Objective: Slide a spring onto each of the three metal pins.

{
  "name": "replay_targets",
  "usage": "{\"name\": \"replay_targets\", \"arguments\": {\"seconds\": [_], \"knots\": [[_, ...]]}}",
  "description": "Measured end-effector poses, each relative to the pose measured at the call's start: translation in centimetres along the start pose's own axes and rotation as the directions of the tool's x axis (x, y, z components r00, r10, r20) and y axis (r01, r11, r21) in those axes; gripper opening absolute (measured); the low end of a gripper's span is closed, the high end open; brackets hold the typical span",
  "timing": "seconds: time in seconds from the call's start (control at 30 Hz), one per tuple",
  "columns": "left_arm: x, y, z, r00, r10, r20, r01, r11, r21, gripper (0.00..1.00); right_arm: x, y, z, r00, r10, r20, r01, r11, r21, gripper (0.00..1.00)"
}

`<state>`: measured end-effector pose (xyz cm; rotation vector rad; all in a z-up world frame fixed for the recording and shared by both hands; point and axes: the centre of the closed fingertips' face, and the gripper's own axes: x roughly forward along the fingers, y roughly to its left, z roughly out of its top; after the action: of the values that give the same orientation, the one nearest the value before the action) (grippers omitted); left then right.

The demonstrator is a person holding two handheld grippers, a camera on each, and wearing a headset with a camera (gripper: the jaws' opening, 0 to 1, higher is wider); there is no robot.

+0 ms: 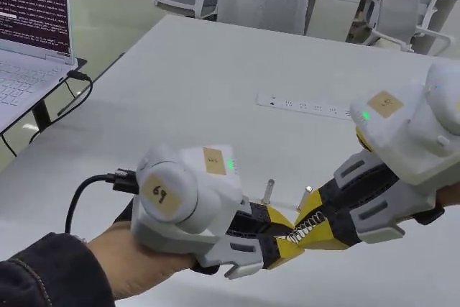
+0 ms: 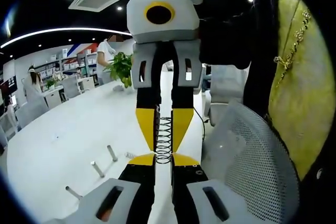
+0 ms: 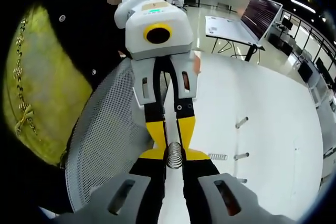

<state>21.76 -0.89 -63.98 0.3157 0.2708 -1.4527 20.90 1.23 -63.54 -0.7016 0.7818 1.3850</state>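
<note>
Loosely coiled metal spring, cylindrical pins

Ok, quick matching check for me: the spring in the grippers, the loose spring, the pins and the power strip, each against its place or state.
1 held spring
2 loose spring
3 pins
4 power strip

A upright, bare
B lying on the table beside the pins
C farther back on the table
D clamped between left gripper and right gripper

Pairs: 1-D, 2-B, 3-A, 4-C
</note>
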Motion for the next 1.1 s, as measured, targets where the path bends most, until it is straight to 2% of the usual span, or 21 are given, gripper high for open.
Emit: {"name": "replay_targets", "arguments": {"seconds": [0.03,0.07,0.17,0.37,0.47,0.57,0.77,0.9,0.97,1.0,1.1], "knots": [[0.1,0.1,-0.5,0.9997,0.008,-0.024,-0.007,1.0,0.002,0.04,-0.1,0.0,0.1,1.0,0.0,0.0,0.0,1.0,0.001,0.08],[0.1,0.1,-0.7,0.9995,0.008,-0.031,-0.007,1.0,0.005,0.06,-0.1,-0.1,0.1,1.0,0.0,0.0,0.0,1.0,0.003,0.08],[0.0,0.0,-0.6,0.9998,0.004,-0.021,-0.004,1.0,-0.015,0.08,-0.2,-0.2,0.0,1.0,-0.001,-0.005,0.001,1.0,0.001,0.08],[-0.3,0.4,-0.5,0.9996,0.024,-0.014,-0.024,0.999,-0.038,0.15,-0.4,-0.5,-0.2,0.9999,-0.007,-0.013,0.008,1.0,0.001,0.08],[-0.5,0.7,-0.4,0.9995,0.03,-0.006,-0.03,0.997,-0.067,0.21,-0.6,-0.7,-0.3,0.9998,-0.011,-0.017,0.011,1.0,0.0,0.08],[-0.9,1.0,-0.3,0.9988,0.049,-0.003,-0.049,0.997,-0.067,0.24,-0.9,-1.0,-0.4,0.9996,-0.019,-0.022,0.019,1.0,0.005,0.08],[-2.1,2.2,-0.1,0.9944,0.105,0.012,-0.103,0.989,-0.105,0.36,-1.4,-1.6,-0.6,0.9988,-0.035,-0.033,0.035,0.999,0.005,0.08],[-2.8,2.7,-0.3,0.9912,0.132,0.009,-0.13,0.983,-0.128,0.45,-1.8,-1.9,-0.6,0.9983,-0.045,-0.036,0.045,0.999,0.004,0.08],[-3.3,2.8,-0.5,0.9897,0.143,0.002,-0.142,0.981,-0.136,0.46,-2.0,-2.1,-0.6,0.998,-0.051,-0.038,0.051,0.999,0.003,0.08],[-3.7,3.1,-0.5,0.9862,0.165,0.003,-0.163,0.976,-0.143,0.5,-2.1,-2.2,-0.6,0.9978,-0.054,-0.039,0.054,0.999,0.003,0.08],[-4.3,3.4,-0.7,0.9844,0.176,0.003,-0.173,0.971,-0.162,0.53,-2.3,-2.4,-0.6,0.9974,-0.059,-0.041,0.059,0.998,0.001,0.08]]}}
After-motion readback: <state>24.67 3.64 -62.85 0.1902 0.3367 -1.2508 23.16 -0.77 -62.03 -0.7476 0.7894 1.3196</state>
